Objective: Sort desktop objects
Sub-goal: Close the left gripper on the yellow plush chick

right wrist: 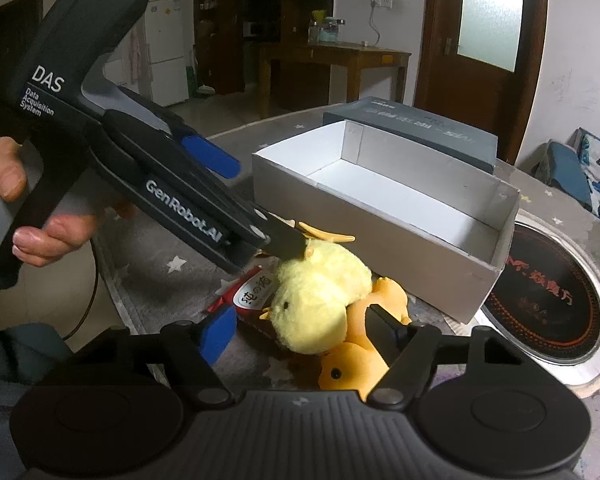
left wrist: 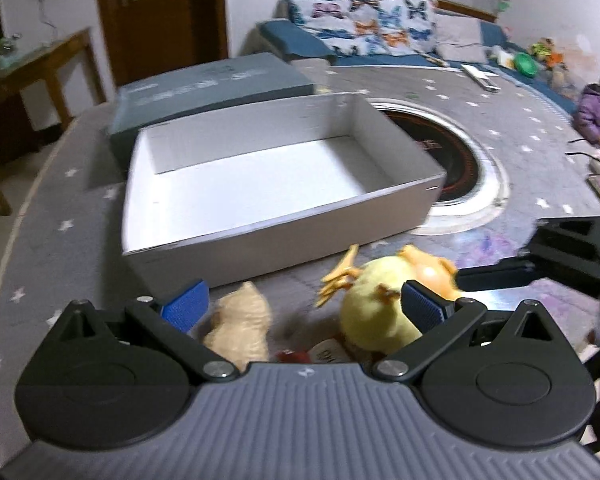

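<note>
Yellow plush chick (right wrist: 320, 304) lies on the grey star-patterned table cover (right wrist: 168, 276), just in front of the near long wall of the open white box (right wrist: 380, 240). It rests against an orange plush duck (right wrist: 360, 356), which sits beside and partly under it on the side away from the box. Also close to the box's near wall, in the left wrist view: a beige fuzzy toy (left wrist: 242, 326) to the left of the chick (left wrist: 374, 312), and a red-and-white packet (left wrist: 324, 354) between them; in the right wrist view that packet (right wrist: 252, 294) carries printed characters and is touching the chick. Left gripper (left wrist: 304, 304), fingers spread wide, blue pads (left wrist: 186, 308) to either side of the toys; one finger touches the chick's top edge, nothing gripped. A bare hand (right wrist: 28, 208) holds that gripper's handle. Right gripper (right wrist: 296, 332) also wide, one blue pad left of the chick, the other finger over the duck; whether it presses the duck cannot be told. Inside of the box shows only white floor and walls. Behind the box, touching its far wall, a dark grey lid (left wrist: 216, 84) with printed lettering. To the right of the box, a round black cooktop (right wrist: 540, 304) with a metal ring is set in the table.
</note>
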Demonstrator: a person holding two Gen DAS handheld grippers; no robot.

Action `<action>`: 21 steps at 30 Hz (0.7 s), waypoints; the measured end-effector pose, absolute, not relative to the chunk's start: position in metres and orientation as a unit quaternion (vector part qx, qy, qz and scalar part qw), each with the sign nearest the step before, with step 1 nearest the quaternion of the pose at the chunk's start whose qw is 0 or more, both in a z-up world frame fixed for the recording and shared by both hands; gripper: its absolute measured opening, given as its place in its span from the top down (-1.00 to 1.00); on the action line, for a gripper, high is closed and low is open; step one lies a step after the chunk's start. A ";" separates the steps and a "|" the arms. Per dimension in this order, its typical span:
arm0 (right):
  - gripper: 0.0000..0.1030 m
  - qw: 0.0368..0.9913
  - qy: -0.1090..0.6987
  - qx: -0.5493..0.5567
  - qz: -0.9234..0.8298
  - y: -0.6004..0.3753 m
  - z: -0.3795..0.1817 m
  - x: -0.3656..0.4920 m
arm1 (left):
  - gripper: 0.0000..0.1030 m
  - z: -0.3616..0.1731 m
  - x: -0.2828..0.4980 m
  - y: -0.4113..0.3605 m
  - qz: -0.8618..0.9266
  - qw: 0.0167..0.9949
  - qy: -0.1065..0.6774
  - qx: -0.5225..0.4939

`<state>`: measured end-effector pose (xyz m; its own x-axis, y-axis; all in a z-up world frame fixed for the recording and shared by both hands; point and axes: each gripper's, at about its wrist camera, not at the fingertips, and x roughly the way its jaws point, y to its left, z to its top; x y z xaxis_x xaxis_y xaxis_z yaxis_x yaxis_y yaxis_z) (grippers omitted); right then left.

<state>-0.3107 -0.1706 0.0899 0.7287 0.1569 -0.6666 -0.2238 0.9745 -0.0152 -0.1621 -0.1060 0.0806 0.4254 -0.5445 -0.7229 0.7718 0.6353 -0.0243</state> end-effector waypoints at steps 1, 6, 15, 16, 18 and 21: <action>-0.40 0.928 0.354 -0.046 0.103 -0.171 0.089 -0.309 | -1.00 0.081 -0.161 -0.108 -0.405 0.825 0.363 0.156; -0.34 0.927 0.356 -0.045 0.109 -0.172 0.085 -0.305 | -1.00 0.076 -0.158 -0.121 -0.432 0.808 0.365 0.166; -0.14 0.923 0.361 -0.069 0.115 -0.165 0.077 -0.301 | -0.85 0.064 -0.152 -0.134 -0.477 0.778 0.375 0.163; -0.07 0.923 0.362 -0.067 0.114 -0.165 0.076 -0.300 | -0.82 0.062 -0.149 -0.134 -0.482 0.774 0.380 0.157; -0.04 0.922 0.365 -0.062 0.112 -0.167 0.074 -0.298 | -0.65 0.061 -0.146 -0.133 -0.490 0.767 0.387 0.147; -0.03 0.922 0.366 -0.056 0.112 -0.167 0.074 -0.297 | -0.48 0.059 -0.143 -0.133 -0.499 0.761 0.391 0.138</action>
